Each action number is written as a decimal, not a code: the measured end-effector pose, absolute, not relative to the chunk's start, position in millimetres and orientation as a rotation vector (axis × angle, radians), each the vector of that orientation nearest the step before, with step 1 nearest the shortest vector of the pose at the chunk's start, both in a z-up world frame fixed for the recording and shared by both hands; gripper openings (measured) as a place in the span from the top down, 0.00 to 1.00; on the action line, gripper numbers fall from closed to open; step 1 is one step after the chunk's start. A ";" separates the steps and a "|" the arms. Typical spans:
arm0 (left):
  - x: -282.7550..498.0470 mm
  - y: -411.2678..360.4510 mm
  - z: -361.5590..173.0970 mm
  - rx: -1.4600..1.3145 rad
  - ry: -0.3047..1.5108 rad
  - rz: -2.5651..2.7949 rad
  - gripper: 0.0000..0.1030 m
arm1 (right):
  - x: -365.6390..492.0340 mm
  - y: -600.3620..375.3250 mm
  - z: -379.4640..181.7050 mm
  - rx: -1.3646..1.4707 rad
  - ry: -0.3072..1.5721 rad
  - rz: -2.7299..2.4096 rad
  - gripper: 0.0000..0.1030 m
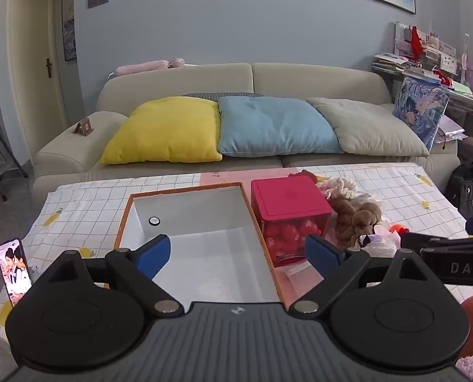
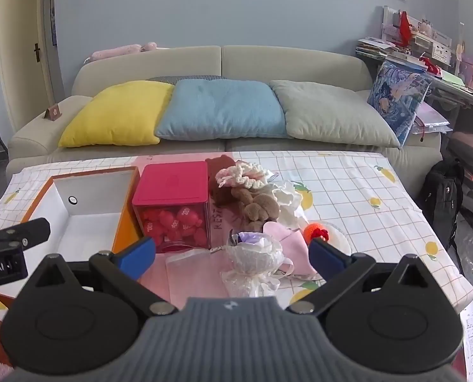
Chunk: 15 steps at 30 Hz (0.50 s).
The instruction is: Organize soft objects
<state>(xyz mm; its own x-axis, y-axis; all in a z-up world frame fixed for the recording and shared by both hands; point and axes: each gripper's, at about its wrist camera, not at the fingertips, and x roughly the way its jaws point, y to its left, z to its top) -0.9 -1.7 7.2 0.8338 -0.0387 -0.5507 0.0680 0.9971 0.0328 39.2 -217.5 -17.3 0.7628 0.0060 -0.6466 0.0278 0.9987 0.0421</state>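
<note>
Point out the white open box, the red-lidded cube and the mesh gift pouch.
white open box (image 1: 204, 254), left wrist view, on its bare inner floor.
red-lidded cube (image 2: 172, 183), right wrist view, on the lid's top.
mesh gift pouch (image 2: 255, 259), right wrist view, on its gathered body.

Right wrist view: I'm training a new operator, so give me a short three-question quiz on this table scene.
1. True or false: the white box with the orange rim already holds soft toys.
2. What stands directly between the white box and the pile of soft objects?
A. a phone
B. the red-lidded cube
C. a backpack
3. What lies nearest ahead of the right gripper, between its jaws?

Key:
1. False; only a small round fitting shows on its inner wall.
2. B
3. The white mesh pouch; the jaws are open and grip nothing.
</note>
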 end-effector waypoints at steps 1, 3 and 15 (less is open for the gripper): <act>-0.4 -1.6 7.2 0.047 0.583 -0.061 0.00 | 38.9 -216.9 -17.5 0.048 0.705 -0.011 0.03; -0.8 -2.1 6.7 0.041 0.585 -0.076 0.00 | 37.8 -215.5 -17.9 0.039 0.706 -0.015 0.03; -1.6 -7.8 2.1 0.059 0.609 -0.100 0.00 | 42.1 -221.3 -27.9 0.058 0.769 -0.035 0.03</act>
